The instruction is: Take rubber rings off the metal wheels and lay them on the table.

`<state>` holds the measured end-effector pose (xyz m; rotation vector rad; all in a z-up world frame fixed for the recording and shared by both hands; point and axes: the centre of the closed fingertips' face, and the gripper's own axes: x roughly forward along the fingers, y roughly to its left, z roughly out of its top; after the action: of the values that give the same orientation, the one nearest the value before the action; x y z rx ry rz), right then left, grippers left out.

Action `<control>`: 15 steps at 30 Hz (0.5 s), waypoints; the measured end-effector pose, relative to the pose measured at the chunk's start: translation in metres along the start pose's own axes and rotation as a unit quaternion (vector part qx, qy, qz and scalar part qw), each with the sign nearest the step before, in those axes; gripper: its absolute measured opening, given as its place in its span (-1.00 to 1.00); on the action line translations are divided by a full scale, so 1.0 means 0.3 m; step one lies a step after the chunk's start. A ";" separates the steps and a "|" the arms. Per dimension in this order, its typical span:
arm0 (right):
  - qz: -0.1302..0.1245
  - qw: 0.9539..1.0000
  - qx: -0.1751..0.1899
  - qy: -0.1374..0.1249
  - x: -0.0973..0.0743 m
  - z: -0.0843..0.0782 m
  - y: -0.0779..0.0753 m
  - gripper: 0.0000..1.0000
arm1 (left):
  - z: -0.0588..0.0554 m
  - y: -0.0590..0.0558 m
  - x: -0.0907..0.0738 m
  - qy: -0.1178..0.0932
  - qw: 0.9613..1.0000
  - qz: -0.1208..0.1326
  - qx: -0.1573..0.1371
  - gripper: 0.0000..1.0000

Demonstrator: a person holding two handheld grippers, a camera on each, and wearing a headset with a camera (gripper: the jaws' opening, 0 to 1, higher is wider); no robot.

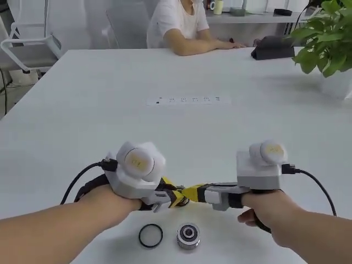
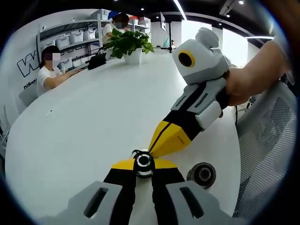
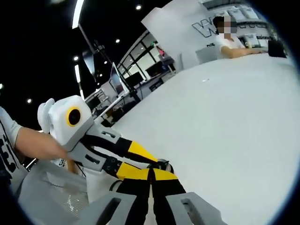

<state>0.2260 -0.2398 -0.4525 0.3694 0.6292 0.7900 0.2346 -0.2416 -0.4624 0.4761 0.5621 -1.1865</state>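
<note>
In the head view my left gripper (image 1: pixel 174 199) and right gripper (image 1: pixel 188 194) meet tip to tip above the white table's (image 1: pixel 165 126) near edge. In the left gripper view my left gripper (image 2: pixel 143 165) is shut on a small metal wheel (image 2: pixel 143 161) that wears a black rubber ring. The right gripper (image 2: pixel 153 150) comes in from the right, its yellow jaws pinched shut at the wheel's rim on the ring. The right gripper view shows its jaws (image 3: pixel 151 172) closed at that wheel (image 3: pixel 162 165). A loose black rubber ring (image 1: pixel 150 235) and a bare metal wheel (image 1: pixel 188 235) lie on the table below the grippers.
A person (image 1: pixel 179 25) sits at the table's far side beside a dark bag (image 1: pixel 272 48). A potted plant (image 1: pixel 325 38) stands at the far right. A flush socket strip (image 1: pixel 187 100) lies mid-table. Black cables (image 1: pixel 82 176) trail from both grippers.
</note>
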 end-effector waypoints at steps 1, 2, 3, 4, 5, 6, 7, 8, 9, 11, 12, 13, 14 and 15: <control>0.000 1.000 -0.006 0.000 0.000 0.000 0.002 -1.00 | -0.001 0.000 -0.001 0.000 1.000 0.000 0.001 -0.87; 0.001 1.000 -0.001 -0.001 0.000 0.000 0.001 -1.00 | -0.001 0.001 0.000 -0.001 1.000 0.000 0.001 -0.87; 0.005 1.000 0.022 -0.006 -0.002 0.000 -0.001 -1.00 | 0.000 0.001 -0.001 -0.001 1.000 0.000 0.000 -0.87; 0.007 1.000 0.026 -0.008 -0.005 -0.001 -0.003 -1.00 | 0.000 0.001 -0.001 -0.001 1.000 0.000 0.000 -0.87; 0.010 0.999 0.031 -0.010 -0.010 0.000 -0.006 -1.00 | 0.000 0.001 0.000 -0.002 1.000 0.000 0.000 -0.87; 0.014 0.999 0.039 -0.012 -0.014 0.000 -0.006 -1.00 | 0.000 0.002 0.000 -0.003 1.000 0.000 -0.001 -0.87; 0.020 0.999 0.049 -0.012 -0.017 -0.001 -0.002 -1.00 | -0.001 0.002 0.000 -0.003 1.000 0.000 -0.001 -0.87; 0.024 0.998 0.051 -0.012 -0.021 -0.002 0.000 -1.00 | 0.000 0.003 0.000 -0.005 1.000 0.000 -0.001 -0.86; 0.025 0.998 0.050 -0.012 -0.022 -0.003 0.003 -1.00 | 0.000 0.003 0.000 -0.006 1.000 0.000 -0.003 -0.86; 0.036 0.998 0.056 -0.010 -0.023 -0.004 0.014 -1.00 | 0.000 0.002 0.000 -0.005 1.000 -0.001 -0.002 -0.86; 0.038 0.998 0.058 -0.010 -0.025 -0.005 0.015 -1.00 | 0.001 0.001 -0.001 -0.005 1.000 -0.001 -0.002 -0.86; 0.040 0.997 0.060 -0.011 -0.025 -0.004 0.017 -1.00 | 0.001 0.001 0.000 -0.005 1.000 -0.002 -0.002 -0.86; 0.045 0.997 0.068 -0.013 -0.027 -0.003 0.022 -1.00 | 0.001 0.000 0.000 -0.005 1.000 -0.002 -0.002 -0.86; 0.046 0.996 0.069 -0.013 -0.028 -0.007 0.021 -1.00 | 0.001 -0.002 0.000 -0.005 1.000 -0.005 -0.002 -0.86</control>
<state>0.2167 -0.2420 -0.4476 0.5373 0.6472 0.8302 0.2341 -0.2419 -0.4622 0.4650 0.5593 -1.1954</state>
